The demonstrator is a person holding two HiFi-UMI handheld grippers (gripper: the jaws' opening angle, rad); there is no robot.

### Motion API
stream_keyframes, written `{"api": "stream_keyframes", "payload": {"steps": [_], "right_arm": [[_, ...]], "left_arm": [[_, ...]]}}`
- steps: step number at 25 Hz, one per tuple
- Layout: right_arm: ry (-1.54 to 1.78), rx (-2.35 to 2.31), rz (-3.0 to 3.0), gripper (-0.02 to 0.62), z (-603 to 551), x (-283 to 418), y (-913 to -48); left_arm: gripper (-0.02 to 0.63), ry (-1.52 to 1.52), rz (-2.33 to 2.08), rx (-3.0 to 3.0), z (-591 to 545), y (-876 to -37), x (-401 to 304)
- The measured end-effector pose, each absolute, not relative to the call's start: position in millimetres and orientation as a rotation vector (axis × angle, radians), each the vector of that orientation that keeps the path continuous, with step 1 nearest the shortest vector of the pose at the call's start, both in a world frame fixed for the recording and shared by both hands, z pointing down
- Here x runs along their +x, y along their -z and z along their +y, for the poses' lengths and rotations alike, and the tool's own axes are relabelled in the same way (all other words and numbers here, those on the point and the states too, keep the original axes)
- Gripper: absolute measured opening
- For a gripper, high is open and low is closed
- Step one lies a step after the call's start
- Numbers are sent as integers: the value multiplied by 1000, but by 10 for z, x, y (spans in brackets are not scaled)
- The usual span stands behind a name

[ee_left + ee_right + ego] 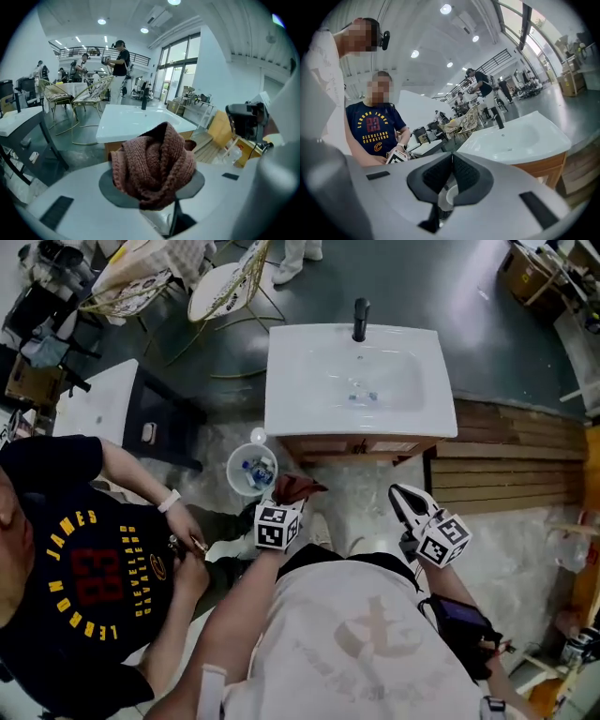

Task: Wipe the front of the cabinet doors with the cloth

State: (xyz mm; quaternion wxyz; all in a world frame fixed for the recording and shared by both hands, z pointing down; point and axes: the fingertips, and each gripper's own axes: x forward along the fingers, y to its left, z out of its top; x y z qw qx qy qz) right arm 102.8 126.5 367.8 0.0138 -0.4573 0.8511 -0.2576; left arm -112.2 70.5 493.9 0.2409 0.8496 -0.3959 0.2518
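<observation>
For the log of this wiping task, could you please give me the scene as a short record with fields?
left gripper: shut on cloth, bunched up
right gripper: shut, empty
cloth state: reddish-brown knit, not touching the cabinet
cabinet: wooden, under white sink, ahead of both grippers
faucet: black, at the sink's far edge
bucket: beside the cabinet's left corner
bystander: at the person's left, dark shirt

The ribbed-knit cloth (154, 164) is rust-brown, the sink top (300, 409) white, its cabinet (541, 169) wood-brown, the faucet (360, 320) black.
</observation>
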Motion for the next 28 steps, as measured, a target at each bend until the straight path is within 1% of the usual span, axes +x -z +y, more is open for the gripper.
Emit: {"api": "stream_keyframes", "payload": {"steps": [10, 22, 28], "right_arm": [[850, -1606, 2507, 14, 1102, 1011, -3755], [928, -1589, 2562, 14, 911, 1054, -3929], [977, -1578, 2543, 14, 915, 1125, -4089]], "left_arm": [[152, -775, -1033, 2256, 79, -5484, -1294], [152, -860, -1121, 2113, -390, -6016, -1546], [152, -873, -1159, 2073, -608, -6174, -1498]]}}
